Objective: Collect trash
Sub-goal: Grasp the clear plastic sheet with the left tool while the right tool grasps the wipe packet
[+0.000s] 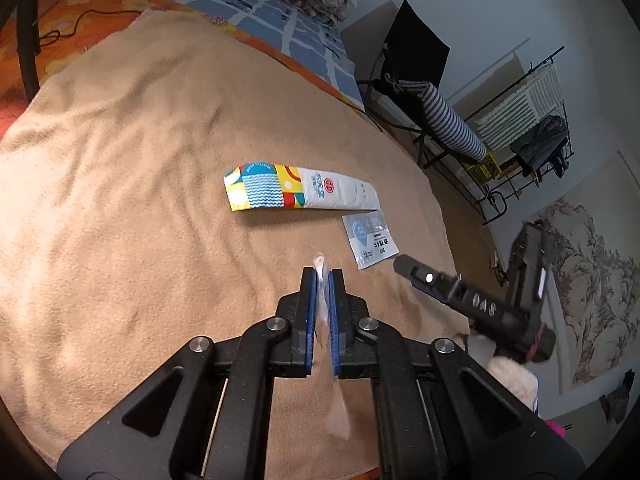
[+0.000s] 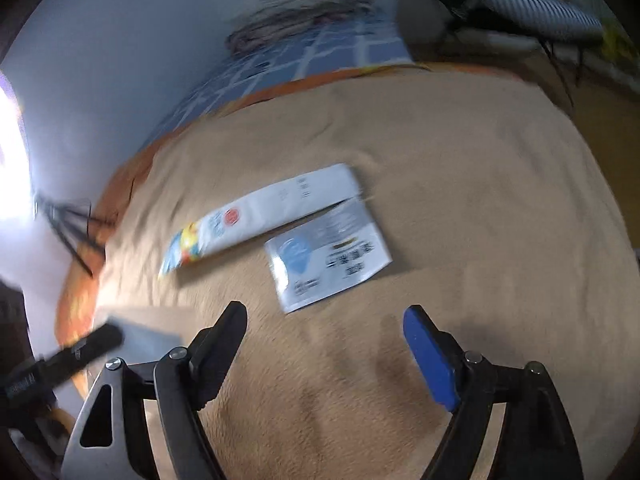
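I'm working over the bed, w/ a tan blanket (image 1: 132, 184) spread across it as the working area; everything left to collect lies flat on it, so picks have to come from above or by an edge. Biggest piece is the long colourful wrapper (image 1: 300, 193), lying flat near the blanket's far-right part. Just beside its white end, corners about touching, is the small blue-white sachet (image 2: 329, 254), also flat. My right gripper (image 2: 324, 334) hangs just short of that sachet w/ jaws wide apart, nothing between them; I judge it's lined up to take the sachet next, and the view is motion-blurred so I can't read the print. Smallest item: a clear plastic scrap (image 1: 322, 280), clamped between the jaws of my left gripper (image 1: 323, 276), its tail hanging down below the pads. I read that as parked there, freeing the right side for more pickups. No bin visible in either view.
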### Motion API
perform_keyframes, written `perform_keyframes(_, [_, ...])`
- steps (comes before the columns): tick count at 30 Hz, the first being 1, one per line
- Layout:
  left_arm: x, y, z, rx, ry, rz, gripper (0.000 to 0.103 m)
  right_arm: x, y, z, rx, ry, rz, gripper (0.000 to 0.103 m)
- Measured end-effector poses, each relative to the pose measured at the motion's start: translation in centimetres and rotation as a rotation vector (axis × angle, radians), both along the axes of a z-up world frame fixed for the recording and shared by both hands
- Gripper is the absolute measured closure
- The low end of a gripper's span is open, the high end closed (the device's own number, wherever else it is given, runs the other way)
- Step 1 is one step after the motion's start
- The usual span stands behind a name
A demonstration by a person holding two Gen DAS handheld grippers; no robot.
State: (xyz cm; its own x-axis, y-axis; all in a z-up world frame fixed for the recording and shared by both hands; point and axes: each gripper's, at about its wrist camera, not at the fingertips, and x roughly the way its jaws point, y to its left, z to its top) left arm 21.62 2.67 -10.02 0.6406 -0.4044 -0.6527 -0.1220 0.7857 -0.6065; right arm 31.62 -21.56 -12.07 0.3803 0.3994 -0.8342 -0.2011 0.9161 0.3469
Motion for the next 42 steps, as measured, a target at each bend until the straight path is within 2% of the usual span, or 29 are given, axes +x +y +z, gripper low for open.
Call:
perform_keyframes(4, [-0.4, 0.2, 0.1, 0.011, -0.001, 0.003, 0.099, 1.9, 0.6, -0.7, -0.024, 0.012, -0.023, 0.020])
perform_keyframes(5, [-0.4, 0.2, 0.1, 0.014, -0.001, 0.003, 0.099, 2.5, 1.5, -0.7, -0.043, 0.001, 0.001, 0.019])
perform_keyframes(7, [-0.4, 0.3, 0.2, 0.021, -0.001, 0.005, 0.099, 3.1, 3.2, -1.0, -0.087, -0.011, 0.066, 0.012])
perform_keyframes(9, [-0.5, 0.5, 0.3, 0.029, -0.003, 0.010, 0.099, 3.5, 5.3, -1.7, -0.159, -0.012, 0.140, 0.002])
perform_keyframes(11, [-0.6, 0.9, 0.4, 0.033, -0.006, 0.018, 0.099, 3.6, 6.7, -2.3, -0.239, -0.032, 0.185, 0.000])
perform_keyframes(13, [-0.7, 1.3, 0.5, 0.028, -0.007, 0.025, 0.099, 3.6, 7.4, -2.7, -0.312, -0.049, 0.203, 0.004])
perform_keyframes(16, [-0.9, 1.7, 0.8, 0.023, -0.011, 0.032, 0.100, 3.3, 7.5, -2.3, -0.343, -0.071, 0.230, 0.021])
perform_keyframes(18, [-1.1, 1.8, 0.9, 0.021, -0.014, 0.034, 0.100, 3.3, 7.1, -1.6, -0.318, -0.065, 0.241, 0.037])
perform_keyframes(19, [-1.2, 1.8, 0.9, 0.017, -0.015, 0.034, 0.100, 3.1, 7.0, -1.4, -0.309, -0.066, 0.242, 0.040])
perform_keyframes(21, [-1.5, 1.5, 1.3, 0.017, -0.021, 0.029, 0.100, 2.8, 6.8, -0.4, -0.293, -0.075, 0.249, 0.055])
perform_keyframes(22, [-1.6, 1.4, 1.5, 0.021, -0.026, 0.027, 0.100, 2.6, 6.8, -0.1, -0.299, -0.078, 0.249, 0.058])
perform_keyframes(26, [-2.1, 0.8, 2.4, 0.046, -0.043, 0.015, 0.100, 2.3, 6.4, 0.4, -0.313, -0.086, 0.237, 0.060])
perform_keyframes(28, [-2.4, 0.7, 2.7, 0.051, -0.047, 0.013, 0.100, 2.1, 5.9, 0.6, -0.298, -0.085, 0.229, 0.075])
perform_keyframes(29, [-2.5, 0.8, 2.7, 0.049, -0.047, 0.014, 0.100, 2.2, 5.7, 0.8, -0.290, -0.084, 0.218, 0.092])
perform_keyframes(34, [-2.5, 0.9, 2.9, 0.051, -0.050, 0.018, 0.100, 1.9, 4.7, 1.4, -0.299, -0.098, 0.201, 0.095])
perform_keyframes(38, [-2.5, 1.1, 3.0, 0.048, -0.047, 0.022, 0.100, 2.4, 3.3, 1.7, -0.205, -0.081, 0.173, 0.093])
perform_keyframes(39, [-2.5, 1.2, 3.0, 0.048, -0.047, 0.023, 0.100, 2.8, 2.2, 1.7, -0.133, -0.050, 0.132, 0.071])
perform_keyframes(40, [-2.5, 1.3, 3.0, 0.047, -0.047, 0.023, 0.100, 3.0, 1.3, 1.6, -0.091, -0.029, 0.091, 0.055])
perform_keyframes(41, [-2.6, 1.3, 2.9, 0.046, -0.046, 0.023, 0.100, 3.1, 0.4, 1.5, -0.054, -0.021, 0.048, 0.034])
perform_keyframes(42, [-2.6, 1.3, 2.9, 0.043, -0.046, 0.024, 0.100, 3.1, -1.1, 1.2, 0.007, -0.003, -0.013, 0.032])
